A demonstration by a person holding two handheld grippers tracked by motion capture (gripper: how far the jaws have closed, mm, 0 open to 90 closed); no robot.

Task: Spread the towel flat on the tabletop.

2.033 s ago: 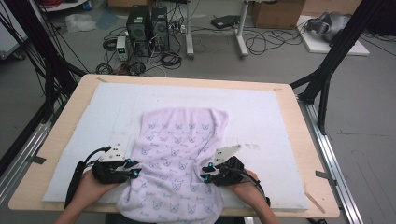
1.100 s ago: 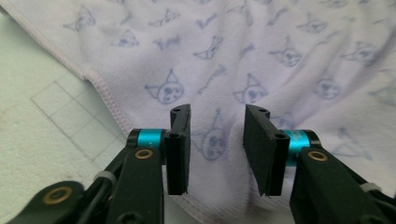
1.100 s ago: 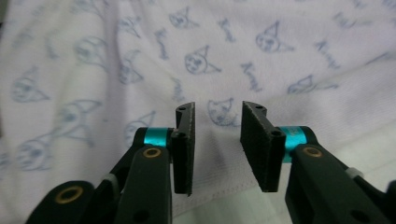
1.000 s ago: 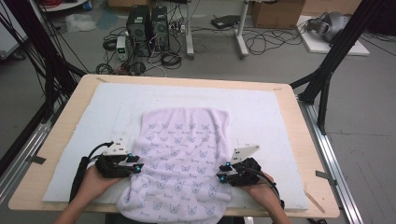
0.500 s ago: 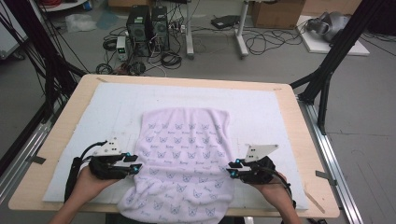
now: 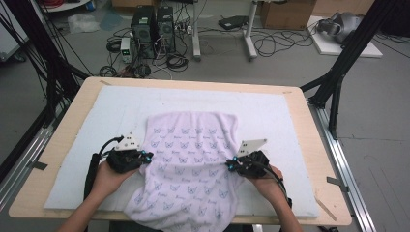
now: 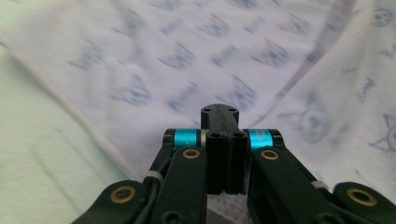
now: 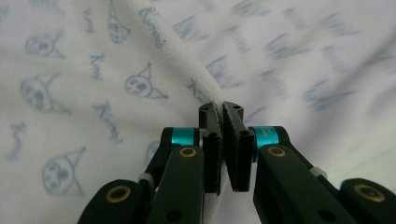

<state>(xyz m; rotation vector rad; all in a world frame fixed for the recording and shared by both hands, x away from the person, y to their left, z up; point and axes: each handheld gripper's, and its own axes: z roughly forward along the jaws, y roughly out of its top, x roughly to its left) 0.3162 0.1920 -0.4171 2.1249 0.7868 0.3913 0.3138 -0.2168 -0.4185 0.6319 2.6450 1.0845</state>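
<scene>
Printed towel (image 6: pixel 188 159) on white mat (image 6: pixel 270 116)

One printed cloth (image 6: pixel 191 164) is seen, spread on one white mat (image 6: pixel 290 121) over one wooden tabletop (image 6: pixel 316 159). Two tongs are counted, a left (image 6: pixel 145 157) and a right (image 6: pixel 231 166), each carried by one hand, two hands in all. Two computer towers (image 6: pixel 153 24) are counted on the floor behind.
</scene>
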